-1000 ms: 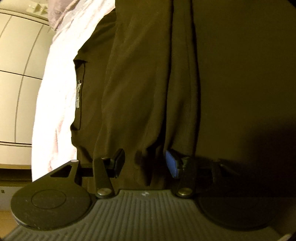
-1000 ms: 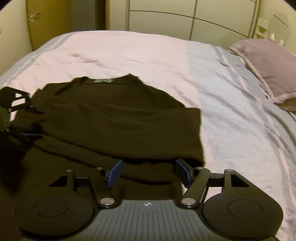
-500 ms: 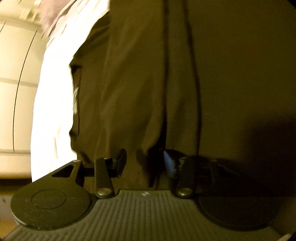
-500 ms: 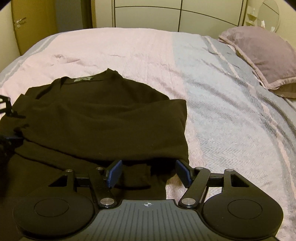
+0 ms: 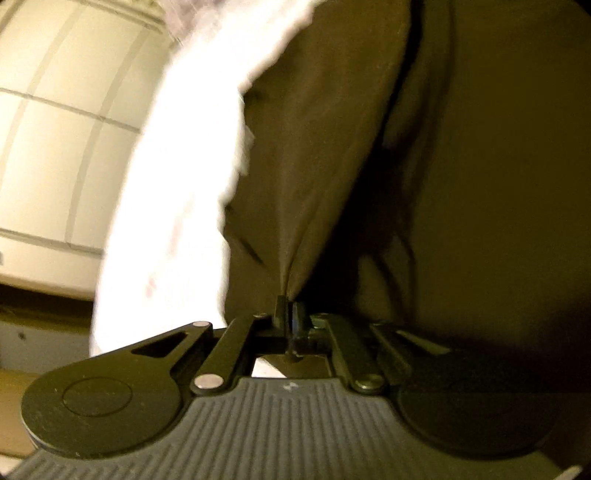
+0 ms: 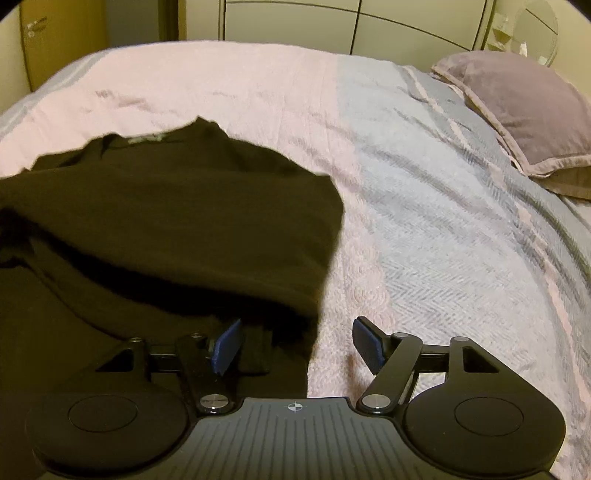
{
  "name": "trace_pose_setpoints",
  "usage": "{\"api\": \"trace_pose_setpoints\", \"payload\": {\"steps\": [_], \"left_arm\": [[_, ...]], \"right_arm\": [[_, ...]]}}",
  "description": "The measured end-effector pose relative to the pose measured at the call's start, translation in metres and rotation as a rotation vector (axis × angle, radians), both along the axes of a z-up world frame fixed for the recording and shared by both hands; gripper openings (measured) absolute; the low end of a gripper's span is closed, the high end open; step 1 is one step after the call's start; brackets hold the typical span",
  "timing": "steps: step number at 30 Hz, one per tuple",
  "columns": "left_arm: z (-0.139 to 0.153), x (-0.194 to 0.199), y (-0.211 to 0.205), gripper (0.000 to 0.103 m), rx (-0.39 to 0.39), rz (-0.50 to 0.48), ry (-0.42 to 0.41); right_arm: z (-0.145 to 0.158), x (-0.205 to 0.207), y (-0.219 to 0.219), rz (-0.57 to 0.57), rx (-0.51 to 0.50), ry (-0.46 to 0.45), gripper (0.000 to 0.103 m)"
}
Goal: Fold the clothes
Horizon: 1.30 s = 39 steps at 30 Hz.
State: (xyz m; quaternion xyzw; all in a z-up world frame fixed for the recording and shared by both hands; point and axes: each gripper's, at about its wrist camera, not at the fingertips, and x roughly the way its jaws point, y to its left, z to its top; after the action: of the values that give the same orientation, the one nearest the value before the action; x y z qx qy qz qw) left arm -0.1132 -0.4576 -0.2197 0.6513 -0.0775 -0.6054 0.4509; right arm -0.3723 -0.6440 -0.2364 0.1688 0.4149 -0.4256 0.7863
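A dark brown long-sleeved top lies partly folded on the bed, its collar at the far side. In the left wrist view my left gripper is shut on a pinch of this top, and the cloth rises from the pads in a taut peak. My right gripper hovers low over the top's near right corner, its jaws wide and opening. Its left pad is over dark cloth and its right pad over the bedspread. The garment's edge lies between them, untouched by either pad.
The bed has a pink and grey bedspread, with bare cover stretching right of the top. A mauve pillow sits at the far right. Pale wardrobe doors stand behind the bed, and a door at the far left.
My left gripper has shut on the dark cloth and lifted, pulling it into a peak. My right gripper has sunk closer to the garment's right edge.
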Motion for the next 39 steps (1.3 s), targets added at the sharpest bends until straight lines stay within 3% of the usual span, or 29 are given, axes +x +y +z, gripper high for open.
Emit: {"api": "trace_pose_setpoints", "payload": {"steps": [8, 12, 15, 19, 22, 25, 30, 32, 37, 39], "left_arm": [[-0.03, -0.003, 0.004, 0.005, 0.079, -0.034, -0.065], [-0.028, 0.004, 0.005, 0.008, 0.028, -0.034, -0.127], [-0.022, 0.012, 0.007, 0.008, 0.007, 0.018, -0.124], [-0.025, 0.016, 0.023, 0.007, 0.134, -0.008, -0.081], [-0.021, 0.024, 0.029, 0.008, 0.146, 0.034, -0.072], [-0.004, 0.04, 0.021, 0.021, 0.108, 0.15, 0.002], [0.019, 0.069, -0.026, 0.023, 0.025, 0.296, 0.172], [0.023, 0.079, -0.052, 0.029, 0.012, 0.333, 0.266], [0.007, 0.095, -0.105, 0.034, 0.068, 0.446, 0.467], [-0.002, 0.103, -0.114, 0.029, 0.107, 0.491, 0.524]], "right_arm": [[-0.007, 0.001, -0.014, -0.036, -0.043, 0.071, 0.073], [-0.005, -0.014, -0.021, -0.128, -0.05, 0.125, 0.073], [-0.003, -0.017, -0.02, -0.111, -0.045, 0.129, 0.073], [-0.005, -0.013, -0.019, -0.104, -0.025, 0.159, 0.073], [-0.003, -0.015, -0.016, -0.118, -0.013, 0.166, 0.073], [0.002, -0.017, -0.008, -0.128, -0.011, 0.174, 0.073], [0.006, -0.018, 0.012, -0.131, -0.004, 0.173, 0.073], [0.008, -0.015, 0.019, -0.13, -0.003, 0.168, 0.073], [0.011, -0.006, 0.034, -0.112, 0.009, 0.147, 0.073], [0.013, -0.003, 0.039, -0.101, 0.008, 0.136, 0.073]]}}
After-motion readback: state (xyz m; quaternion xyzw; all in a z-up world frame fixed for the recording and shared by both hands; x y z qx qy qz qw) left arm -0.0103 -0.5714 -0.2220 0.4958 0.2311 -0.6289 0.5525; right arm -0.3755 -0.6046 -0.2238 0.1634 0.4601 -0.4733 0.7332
